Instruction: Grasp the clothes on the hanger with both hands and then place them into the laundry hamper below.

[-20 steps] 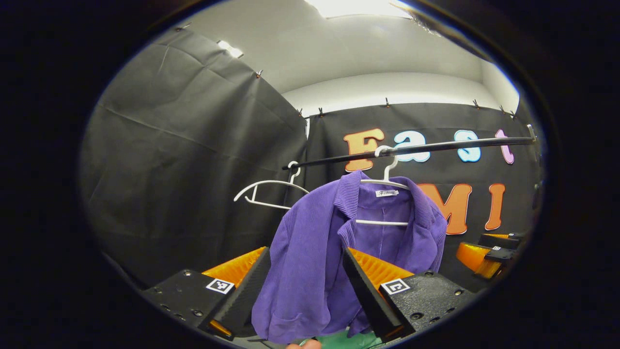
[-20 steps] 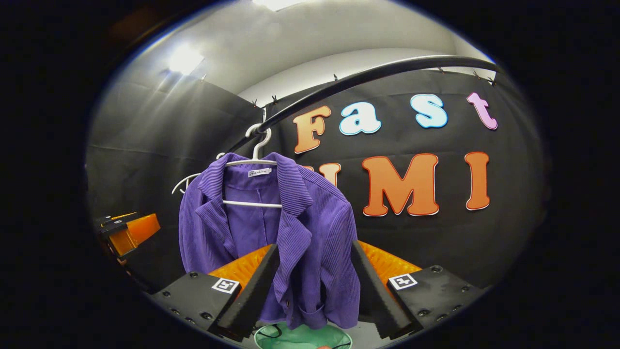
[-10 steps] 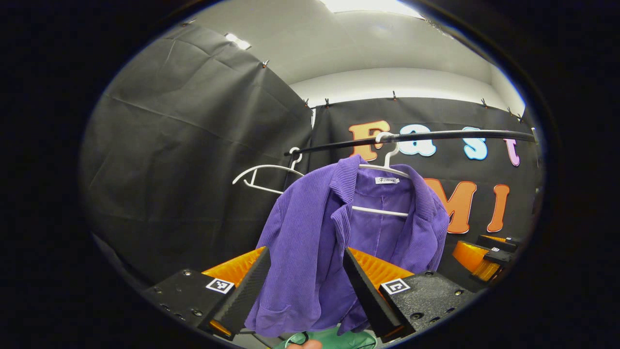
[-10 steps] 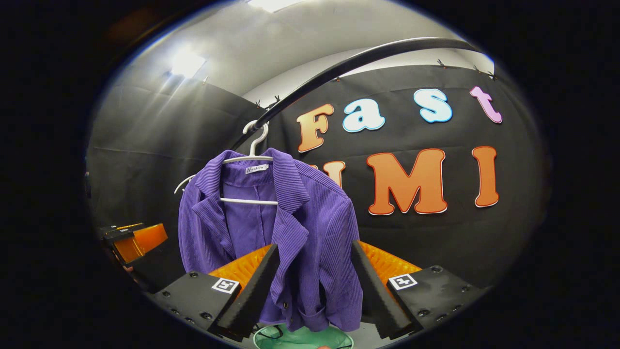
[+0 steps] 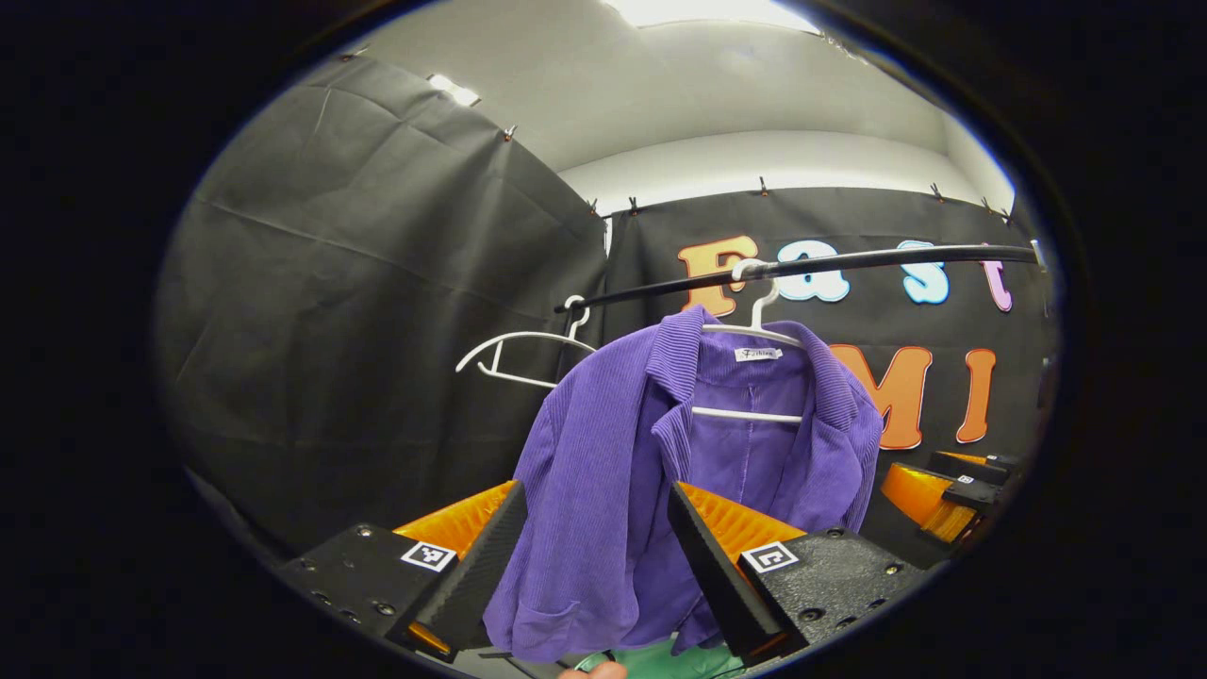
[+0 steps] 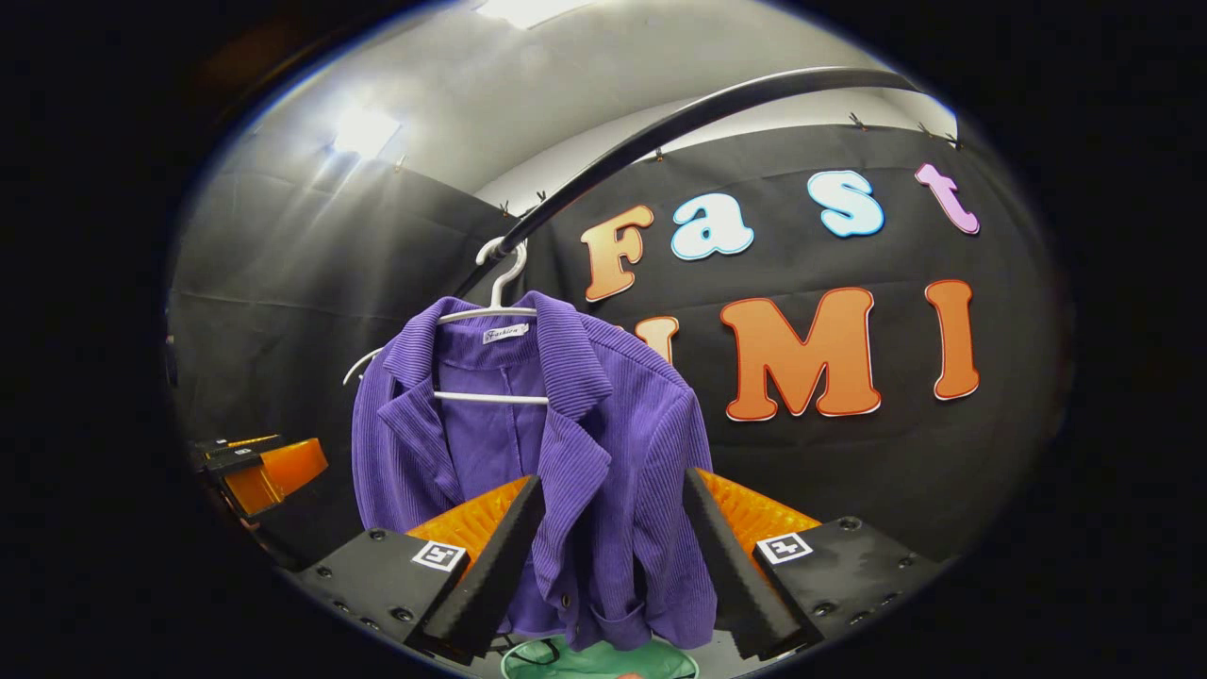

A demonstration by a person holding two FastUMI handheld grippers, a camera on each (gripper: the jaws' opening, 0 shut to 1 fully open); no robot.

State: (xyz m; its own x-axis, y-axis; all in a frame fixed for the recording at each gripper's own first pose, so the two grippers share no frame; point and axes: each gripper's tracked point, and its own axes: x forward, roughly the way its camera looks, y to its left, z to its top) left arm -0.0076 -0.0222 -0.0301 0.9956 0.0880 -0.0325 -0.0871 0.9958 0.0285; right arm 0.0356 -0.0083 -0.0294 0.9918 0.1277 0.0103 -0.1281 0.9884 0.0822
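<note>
Purple jacket (image 5: 651, 471) hangs lengthwise from white hanger (image 5: 754, 325) on rail, dead ahead between spread left gripper (image 5: 589, 566) and spread right gripper (image 6: 608, 561); green hamper (image 6: 603, 660) directly beneath.

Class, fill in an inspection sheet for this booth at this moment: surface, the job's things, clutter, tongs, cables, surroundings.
Surface: nothing seen.
Job's things: purple jacket hangs on a white hanger from the black rail; green hamper sits below it.
Clutter: a bare white hanger hangs on the same rail.
Tongs: left tongs and right tongs are both open, with jacket fabric seen between the fingers; contact cannot be told.
Cables: a dark loop lies in the hamper; what it is cannot be told.
Surroundings: black cloth walls, white ceiling.
</note>
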